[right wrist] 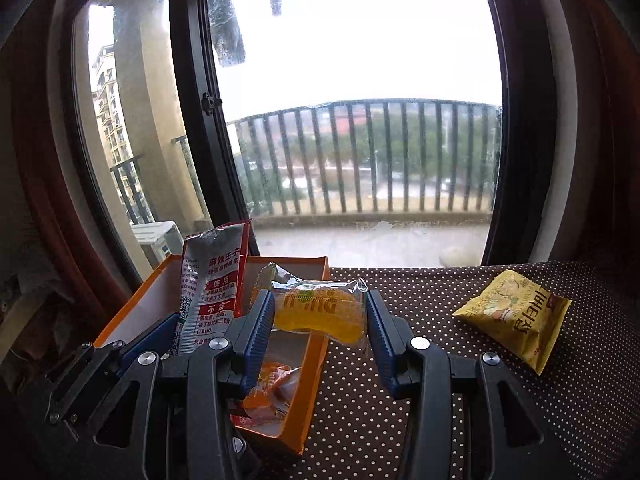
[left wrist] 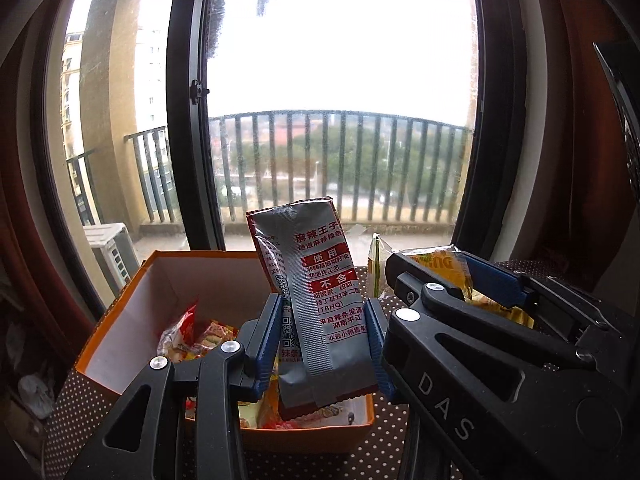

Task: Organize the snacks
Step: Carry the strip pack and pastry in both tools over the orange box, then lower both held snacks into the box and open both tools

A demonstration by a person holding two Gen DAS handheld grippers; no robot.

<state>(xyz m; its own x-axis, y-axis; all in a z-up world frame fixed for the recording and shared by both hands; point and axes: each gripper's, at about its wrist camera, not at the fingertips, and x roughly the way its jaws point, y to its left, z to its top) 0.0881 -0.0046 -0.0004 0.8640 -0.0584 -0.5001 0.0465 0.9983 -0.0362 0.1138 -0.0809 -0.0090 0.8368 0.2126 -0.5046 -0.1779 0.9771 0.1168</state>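
My left gripper (left wrist: 325, 340) is shut on a silver and red spicy snack packet (left wrist: 316, 292), held upright above the orange box (left wrist: 120, 320). The packet also shows in the right wrist view (right wrist: 208, 292). My right gripper (right wrist: 320, 320) is shut on a clear-wrapped yellow snack (right wrist: 320, 312), held over the box's right wall (right wrist: 316, 360). The right gripper (left wrist: 472, 284) and its yellow snack (left wrist: 448, 268) show at the right of the left wrist view. Several red and orange snacks (left wrist: 192, 340) lie inside the box.
A yellow snack bag (right wrist: 516, 316) lies on the brown dotted tablecloth (right wrist: 400, 400) to the right of the box. A large window with a black frame (left wrist: 188, 120) and a balcony railing stands behind the table.
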